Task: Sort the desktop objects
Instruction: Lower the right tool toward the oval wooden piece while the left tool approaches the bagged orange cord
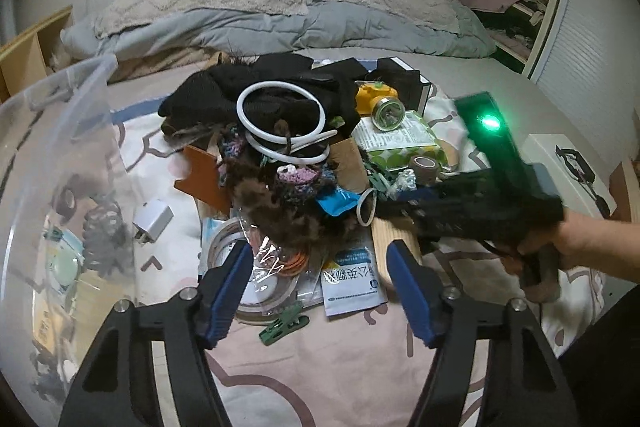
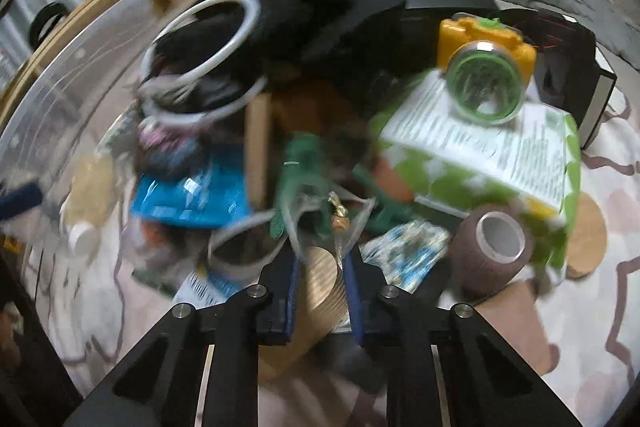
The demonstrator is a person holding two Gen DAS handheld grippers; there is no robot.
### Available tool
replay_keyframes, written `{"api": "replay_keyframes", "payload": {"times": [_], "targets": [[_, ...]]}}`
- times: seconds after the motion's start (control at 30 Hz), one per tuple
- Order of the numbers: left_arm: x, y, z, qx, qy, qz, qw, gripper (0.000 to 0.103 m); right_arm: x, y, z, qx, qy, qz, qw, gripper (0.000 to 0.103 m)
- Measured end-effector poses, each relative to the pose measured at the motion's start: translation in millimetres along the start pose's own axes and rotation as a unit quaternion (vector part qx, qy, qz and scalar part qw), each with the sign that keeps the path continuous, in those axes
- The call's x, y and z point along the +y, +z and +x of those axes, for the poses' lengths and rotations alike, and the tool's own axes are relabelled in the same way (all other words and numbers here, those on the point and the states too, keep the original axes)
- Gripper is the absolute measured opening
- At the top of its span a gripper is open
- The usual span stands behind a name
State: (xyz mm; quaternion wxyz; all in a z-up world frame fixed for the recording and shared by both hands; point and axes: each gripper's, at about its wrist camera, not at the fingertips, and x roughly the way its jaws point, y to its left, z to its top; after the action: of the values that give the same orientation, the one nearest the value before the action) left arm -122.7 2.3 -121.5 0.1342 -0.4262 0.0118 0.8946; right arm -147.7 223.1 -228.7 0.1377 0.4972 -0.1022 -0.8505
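Note:
A heap of small objects lies on a bed. My left gripper (image 1: 320,287) hangs open over its near edge, above a clear tape roll (image 1: 224,247) and a white sachet (image 1: 352,279); nothing touches its pads. My right gripper (image 2: 322,259), also seen from the left wrist (image 1: 400,205), points down into the heap with its jaws a narrow gap apart. A small clear bag with a gold tie (image 2: 338,219) sits at its fingertips, with pale wood (image 2: 320,283) behind the gap. The view is blurred, so I cannot tell if the pads press on the bag.
A clear plastic bin (image 1: 60,147) with several items stands at the left. The heap holds a white tube coil (image 1: 280,119), a yellow headlamp (image 1: 380,103), a green box (image 1: 400,143), a brown tape roll (image 1: 424,167) and a green clip (image 1: 284,323). A white charger (image 1: 154,221) lies apart.

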Motion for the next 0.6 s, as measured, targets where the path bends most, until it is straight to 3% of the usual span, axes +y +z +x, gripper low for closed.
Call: {"api": "replay_keyframes", "payload": {"times": [0.13,0.4,0.6], "targets": [[2,1,13,0.015,0.004,-0.004,0.9999,0.066,10,-22,-6,0.027,0.035,-0.016,0.999,0.02],[11,-11,47,0.071,0.023,-0.011,0.9971,0.06,13,-58,-15,0.069,0.051,-0.04,0.995,0.02],[20,-14,69,0.091,0.041,-0.015,0.9949,0.06,14,-58,-28,0.063,0.063,-0.052,0.995,0.02]]}}
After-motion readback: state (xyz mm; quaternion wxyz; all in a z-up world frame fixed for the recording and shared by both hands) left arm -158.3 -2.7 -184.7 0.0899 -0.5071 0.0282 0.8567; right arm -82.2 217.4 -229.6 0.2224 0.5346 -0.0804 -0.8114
